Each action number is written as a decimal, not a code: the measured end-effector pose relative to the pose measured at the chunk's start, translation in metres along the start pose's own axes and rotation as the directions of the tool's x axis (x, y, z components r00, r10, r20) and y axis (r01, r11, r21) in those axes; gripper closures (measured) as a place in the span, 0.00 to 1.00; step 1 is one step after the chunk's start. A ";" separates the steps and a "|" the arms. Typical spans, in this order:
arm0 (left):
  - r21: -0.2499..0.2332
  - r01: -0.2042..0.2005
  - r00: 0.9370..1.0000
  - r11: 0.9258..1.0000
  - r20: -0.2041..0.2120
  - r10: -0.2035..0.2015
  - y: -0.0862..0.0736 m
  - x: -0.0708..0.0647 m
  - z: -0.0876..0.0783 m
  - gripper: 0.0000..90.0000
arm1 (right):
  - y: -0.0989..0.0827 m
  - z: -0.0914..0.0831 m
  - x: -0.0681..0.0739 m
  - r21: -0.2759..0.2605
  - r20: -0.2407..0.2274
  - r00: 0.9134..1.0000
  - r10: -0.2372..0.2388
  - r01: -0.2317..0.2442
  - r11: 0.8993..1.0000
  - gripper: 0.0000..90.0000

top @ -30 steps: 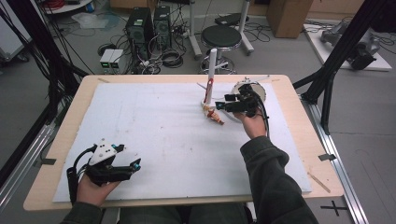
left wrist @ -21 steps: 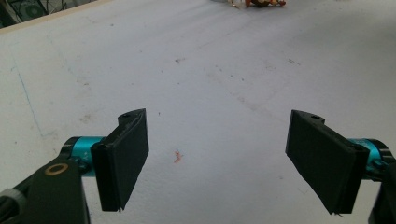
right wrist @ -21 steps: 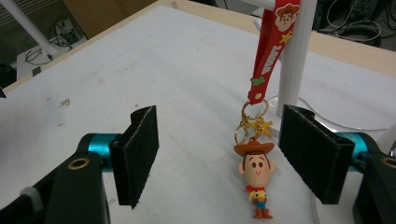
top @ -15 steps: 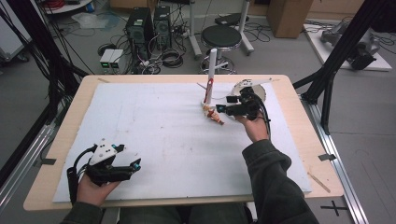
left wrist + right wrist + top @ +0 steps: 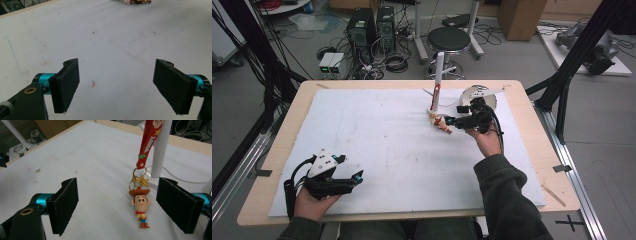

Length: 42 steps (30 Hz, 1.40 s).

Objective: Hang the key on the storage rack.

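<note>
Since the earlier frames: right gripper (image 5: 451,120) jaws have just been opening; hand barely shifted, left hand unmoved.

Item 1, lower left of the high view: left gripper (image 5: 357,176), jaws spread, nothing between them, resting on the tabletop (image 5: 377,140), far from the work.

Item 2, centre-right: cowboy keychain figure (image 5: 140,206), hanging by gold rings (image 5: 136,180) from a red strap (image 5: 148,140) at the white post (image 5: 438,80); in the high view the figure (image 5: 442,123) sits at the post's foot.

Item 3: right gripper (image 5: 125,207), jaws spread wide, figure between them, nearer the right pad, neither pad pressing it.

Handling note: looks like a release after hanging. Judged best to draw the jaws straight back, keeping them wide so the right pad does not snag figure or rings.

Item 4, right of the post: round white dish (image 5: 479,95), close behind the hand. Obstructions: post and its thin white base wire (image 5: 180,178) just beyond the right jaw; dish limits rearward room.
</note>
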State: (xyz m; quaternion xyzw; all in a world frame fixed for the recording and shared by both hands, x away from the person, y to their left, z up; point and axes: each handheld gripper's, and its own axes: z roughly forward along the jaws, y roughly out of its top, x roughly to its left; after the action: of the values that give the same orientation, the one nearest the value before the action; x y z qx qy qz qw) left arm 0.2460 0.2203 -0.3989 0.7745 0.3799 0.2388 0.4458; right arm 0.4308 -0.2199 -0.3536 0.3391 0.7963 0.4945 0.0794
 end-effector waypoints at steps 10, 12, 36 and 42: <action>0.002 0.001 1.000 1.000 0.000 -0.001 0.000 0.000 0.000 0.24 | -0.007 -0.002 0.005 0.001 -0.009 1.000 -0.009 0.009 1.000 0.16; 0.002 0.001 1.000 1.000 0.000 -0.001 0.000 0.000 0.000 0.24 | -0.009 -0.003 0.006 0.003 -0.008 1.000 -0.005 0.005 1.000 0.16; 0.006 -0.003 1.000 1.000 -0.001 0.003 0.000 -0.001 0.001 0.24 | -0.028 -0.022 0.011 0.009 0.001 1.000 -0.005 0.005 1.000 0.13; 0.004 -0.002 1.000 1.000 -0.001 0.002 0.000 -0.001 0.001 0.24 | -0.028 -0.026 0.017 0.001 -0.001 1.000 -0.025 0.025 1.000 0.13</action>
State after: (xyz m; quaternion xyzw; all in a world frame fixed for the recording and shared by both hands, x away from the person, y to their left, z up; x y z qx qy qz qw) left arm 0.2463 0.2191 -0.3993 0.7756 0.3800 0.2390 0.4437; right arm 0.3932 -0.2363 -0.3612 0.3290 0.8007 0.4934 0.0851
